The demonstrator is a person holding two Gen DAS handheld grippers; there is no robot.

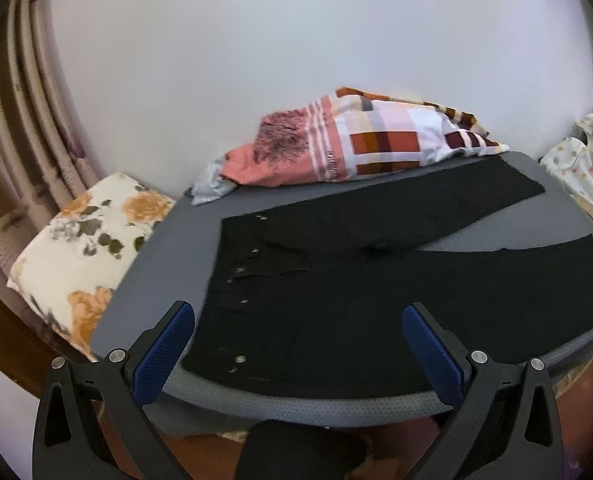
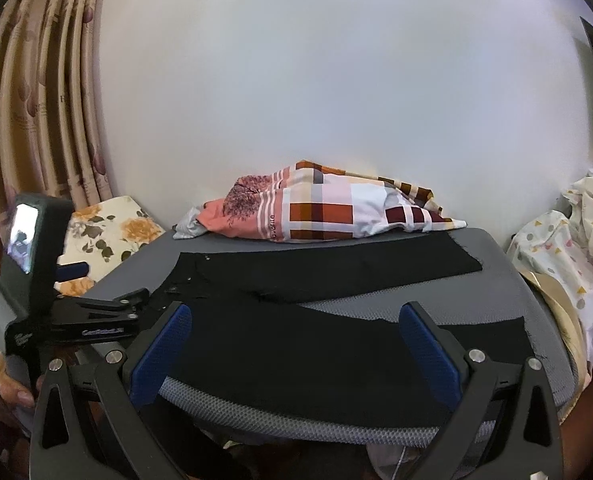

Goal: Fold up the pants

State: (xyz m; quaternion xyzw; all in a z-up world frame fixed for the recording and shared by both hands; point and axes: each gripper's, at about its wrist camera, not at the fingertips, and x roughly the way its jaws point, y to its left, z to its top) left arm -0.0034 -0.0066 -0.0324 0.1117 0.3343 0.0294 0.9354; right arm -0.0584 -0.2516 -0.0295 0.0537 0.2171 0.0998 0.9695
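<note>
Black pants point(image 1: 336, 280) lie flat on a grey mat point(image 1: 168, 240), waistband with metal studs at the left, two legs spread to the right in a V. My left gripper point(image 1: 296, 316) is open and empty, hovering over the near waist edge. In the right wrist view the pants point(image 2: 316, 344) lie the same way. My right gripper point(image 2: 296, 312) is open and empty above the near leg. The left gripper point(image 2: 136, 300) shows at the left there, held by a hand, with its camera unit.
A plaid pillow point(image 1: 360, 140) lies at the mat's far edge against the white wall. A floral cushion point(image 1: 84, 248) sits to the left, by the curtains point(image 1: 12, 120). Patterned white bedding point(image 2: 568, 264) is heaped at the right.
</note>
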